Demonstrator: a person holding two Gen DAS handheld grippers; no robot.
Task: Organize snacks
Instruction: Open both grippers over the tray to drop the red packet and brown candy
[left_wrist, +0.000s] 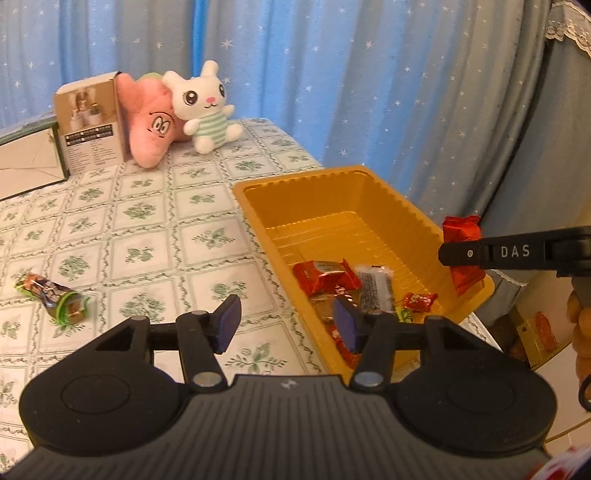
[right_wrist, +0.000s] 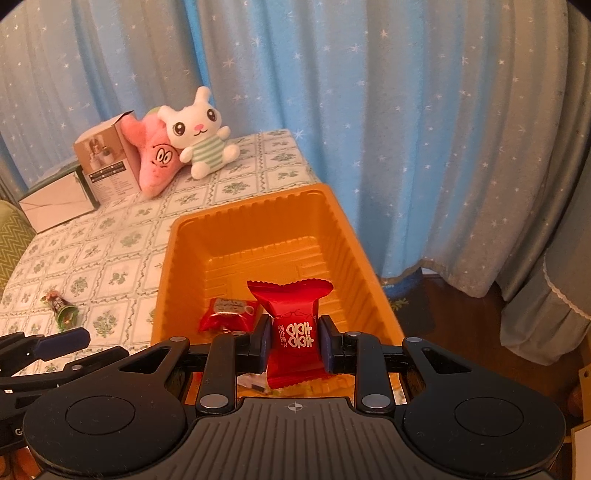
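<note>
Blue star-printed curtains (right_wrist: 406, 129) hang behind everything; in front of them stands the counter (left_wrist: 155, 221), covered in a green floral tile-pattern cloth; at its far left corner lie a flat white box (left_wrist: 26, 166) and an upright carton (left_wrist: 90, 122), with a pink plush (left_wrist: 147, 118) leaning on the carton and a white bunny (left_wrist: 203, 107) sitting against the plush.

An orange tray (right_wrist: 184, 251) sits at the counter's right edge, its far half bare; at its near end lie several snacks: red packets (left_wrist: 325, 277), a clear-and-black wrapper (left_wrist: 373, 288) and a small red candy (left_wrist: 419, 301).

The right claw (right_wrist: 293, 341) hangs over the near end of the tray, its blue pads pinching a red packet (right_wrist: 291, 306) with white characters, held upright above the tray floor; in the left wrist view this packet pokes out above and below the black finger at the tray's right rim.

The left claw (left_wrist: 288, 323) is spread with nothing between its pads, one finger over the cloth and the other over the tray's near left corner.

A green-wrapped candy (left_wrist: 59, 301) lies alone on the cloth, well to the left of the tray.
</note>
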